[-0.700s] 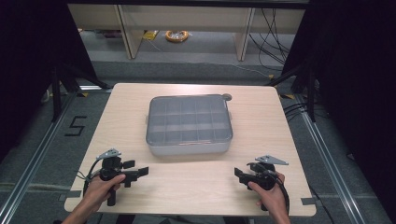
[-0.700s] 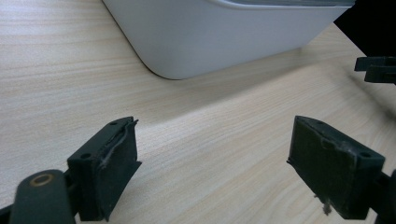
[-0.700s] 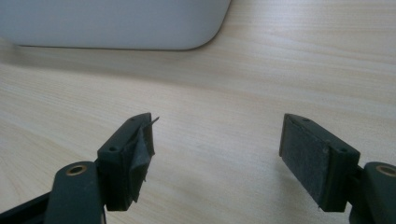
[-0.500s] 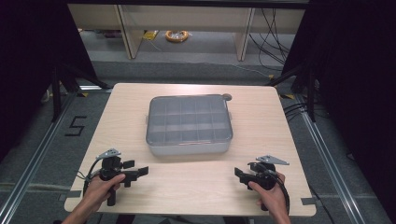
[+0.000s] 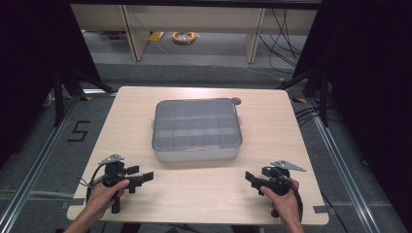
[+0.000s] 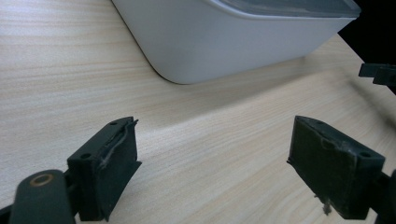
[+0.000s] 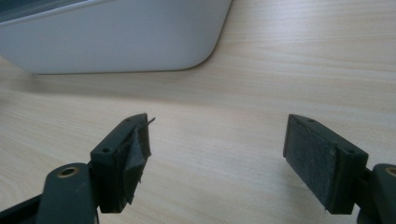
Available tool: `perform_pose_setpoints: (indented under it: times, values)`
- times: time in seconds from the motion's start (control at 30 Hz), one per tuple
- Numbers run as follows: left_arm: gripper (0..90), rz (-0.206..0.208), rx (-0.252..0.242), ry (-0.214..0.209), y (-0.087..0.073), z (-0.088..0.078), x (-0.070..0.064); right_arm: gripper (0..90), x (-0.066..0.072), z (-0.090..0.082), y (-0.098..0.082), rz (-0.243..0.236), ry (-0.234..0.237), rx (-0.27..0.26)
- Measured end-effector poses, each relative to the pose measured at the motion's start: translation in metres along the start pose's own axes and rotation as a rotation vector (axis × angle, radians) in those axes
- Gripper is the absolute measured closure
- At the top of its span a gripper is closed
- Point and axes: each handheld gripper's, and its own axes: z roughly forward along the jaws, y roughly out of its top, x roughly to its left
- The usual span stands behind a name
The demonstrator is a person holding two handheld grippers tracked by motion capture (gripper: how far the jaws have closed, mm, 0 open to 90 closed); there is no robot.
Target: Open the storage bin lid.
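High view: lidded grey box [image 5: 197, 130] mid-table, likely stiff, light, smooth.
Hold: its side walls.
Left gripper [image 5: 144, 177]: open, empty.
Right gripper [image 5: 251, 176]: open, empty.

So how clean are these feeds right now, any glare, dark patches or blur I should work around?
High view: table evenly lit, surroundings fall to black at both sides; box lid shows soft sheen, compartments still readable. Left gripper view: the box wall is bright, near washed out, with a soft shadow beneath. Right gripper view: wood grain sharp, jaws slightly soft.
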Motion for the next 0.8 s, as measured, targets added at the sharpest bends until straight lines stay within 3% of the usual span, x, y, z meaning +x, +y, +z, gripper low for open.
perform_pose_setpoints:
  times: [0.07, 0.1, 0.17, 0.2, 0.23, 0.27, 0.3, 0.4, 0.5, 0.57, 0.63, 0.67, 0.77, 0.8]
  values:
    - [14.6, -0.003, 0.001, 0.002, 0.000, -0.001, 0.000, 24.4, -0.001, 0.001, 0.000, 0.010, -0.002, -0.027]
    - [14.6, -0.004, 0.001, 0.004, 0.001, -0.001, 0.000, 24.5, 0.001, 0.000, 0.000, 0.046, -0.002, -0.023]
    - [14.6, 0.006, 0.009, -0.011, 0.002, -0.001, -0.001, 24.7, 0.001, -0.002, 0.002, 0.065, -0.012, -0.018]
    - [14.6, 0.010, 0.004, -0.015, 0.002, 0.000, -0.001, 24.9, 0.000, -0.002, 0.002, 0.064, -0.006, -0.029]
    - [14.6, 0.010, 0.003, -0.014, 0.002, 0.000, -0.002, 24.9, -0.004, 0.000, 0.003, 0.023, 0.001, -0.047]
    - [14.6, 0.010, 0.004, -0.013, 0.003, 0.000, -0.002, 25.0, -0.002, -0.001, 0.005, 0.058, 0.006, -0.050]
    - [14.6, 0.012, 0.004, -0.015, 0.004, 0.000, -0.002, 25.2, -0.006, 0.000, 0.006, 0.027, -0.001, -0.061]
    - [14.6, 0.009, 0.002, -0.021, 0.006, 0.000, -0.002, 25.5, -0.007, -0.001, 0.010, 0.038, 0.008, -0.074]
    - [14.6, 0.005, -0.011, -0.011, 0.008, 0.000, -0.003, 25.8, -0.010, -0.002, 0.015, 0.072, 0.037, -0.097]
    - [14.6, 0.000, -0.020, -0.011, 0.010, 0.000, -0.003, 25.8, -0.007, -0.003, 0.017, 0.132, 0.042, -0.096]
    - [14.6, -0.004, -0.021, -0.024, 0.012, 0.000, -0.003, 26.0, -0.013, -0.001, 0.019, 0.086, 0.045, -0.111]
    - [14.6, -0.004, -0.021, -0.024, 0.012, 0.000, -0.003, 26.0, -0.013, -0.001, 0.019, 0.086, 0.045, -0.111]
    - [14.6, -0.019, -0.025, -0.036, 0.015, -0.002, -0.002, 26.0, -0.012, 0.001, 0.025, 0.106, 0.068, -0.115]
    - [14.6, -0.023, -0.028, -0.038, 0.015, -0.002, -0.001, 26.1, -0.007, 0.000, 0.027, 0.159, 0.091, -0.103]
